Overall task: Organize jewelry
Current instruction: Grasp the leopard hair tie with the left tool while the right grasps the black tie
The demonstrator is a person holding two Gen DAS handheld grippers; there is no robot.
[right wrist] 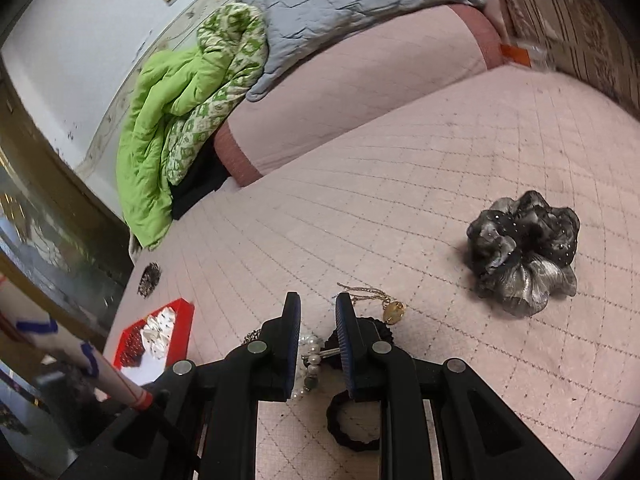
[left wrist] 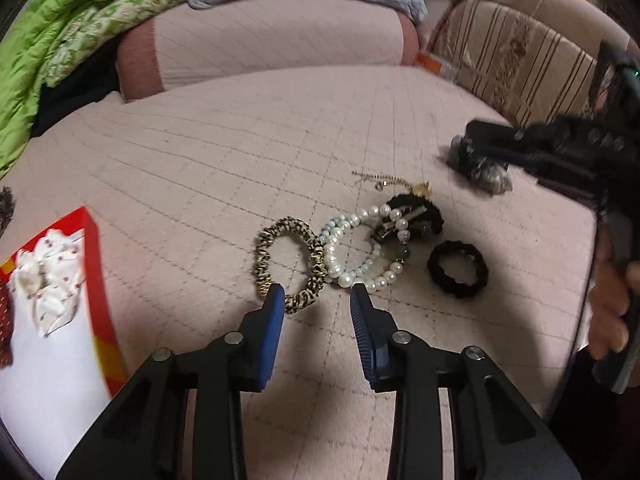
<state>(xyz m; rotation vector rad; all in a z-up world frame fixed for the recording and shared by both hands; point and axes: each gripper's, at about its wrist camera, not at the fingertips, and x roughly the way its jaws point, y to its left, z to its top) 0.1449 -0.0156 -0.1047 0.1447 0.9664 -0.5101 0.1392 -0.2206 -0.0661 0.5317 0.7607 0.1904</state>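
Lying on a pink quilted bed cover, a small cluster of jewelry and hair ties occupies the middle of the left wrist view. A leopard-print scrunchie touches a pearl bracelet, which overlaps a black hair clip bundle; a thin gold chain with a round pendant lies just beyond it, and a black scrunchie sits just beside the bundle, apart from the pearls. The left gripper hovers over the near edge of the cluster, its blue pads parted with nothing between them; one fingertip overlaps the leopard-print scrunchie in the picture, though contact cannot be judged. At the left edge lies a red-rimmed box holding a white floral scrunchie. The right gripper points at the same cluster from the other side, its jaws narrowly parted and gripping nothing. A large grey organza scrunchie rests well apart on the cover. A green quilt and a grey quilt are heaped at the far end.
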